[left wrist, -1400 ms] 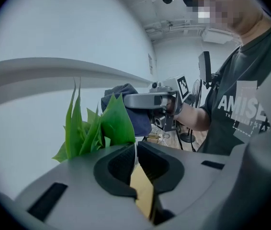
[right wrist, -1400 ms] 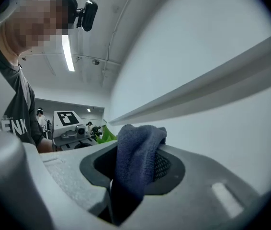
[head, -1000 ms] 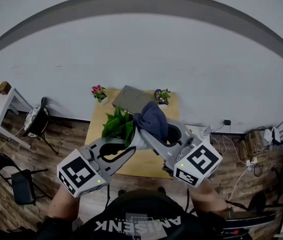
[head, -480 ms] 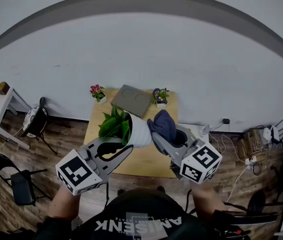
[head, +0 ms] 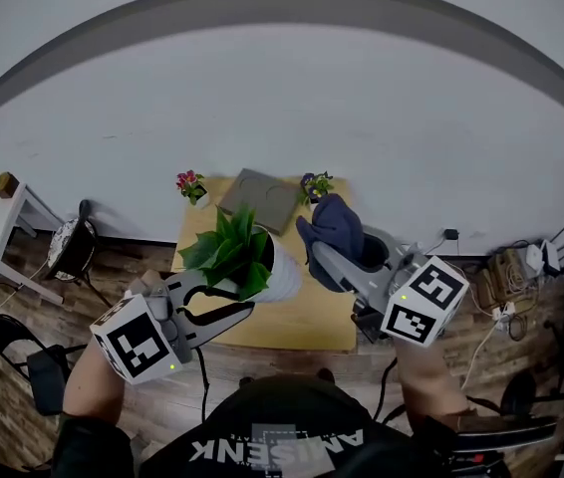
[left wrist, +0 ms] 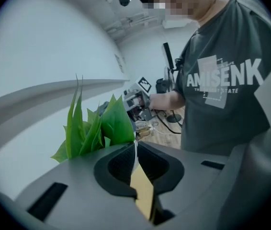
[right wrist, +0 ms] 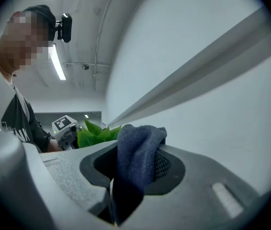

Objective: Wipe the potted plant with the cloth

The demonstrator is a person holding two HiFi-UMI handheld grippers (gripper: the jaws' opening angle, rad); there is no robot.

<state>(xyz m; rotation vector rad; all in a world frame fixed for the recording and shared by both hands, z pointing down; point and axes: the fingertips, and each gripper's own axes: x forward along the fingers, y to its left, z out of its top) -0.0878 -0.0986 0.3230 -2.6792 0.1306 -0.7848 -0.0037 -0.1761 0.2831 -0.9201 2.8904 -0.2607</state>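
Above the tabletop [head: 302,319], the left gripper [head: 250,301] has its fingers clamped on the potted plant [head: 267,265] by the white rim, holding it aloft and tilted. Fingers of the right gripper [head: 319,259] pinch the blue cloth [head: 334,229] just beside it, probably poised to wipe.

Dark T-shirt [left wrist: 221,80], white lettering, apparently short-sleeved; grey left gripper [head: 250,301] and right gripper [head: 320,258], marker cubes [head: 423,300].

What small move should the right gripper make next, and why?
Probably ease the right gripper across until its blue cloth meets the white pot: the left gripper grips the pot's rim, and the cloth sits just right of it, apparently not touching.
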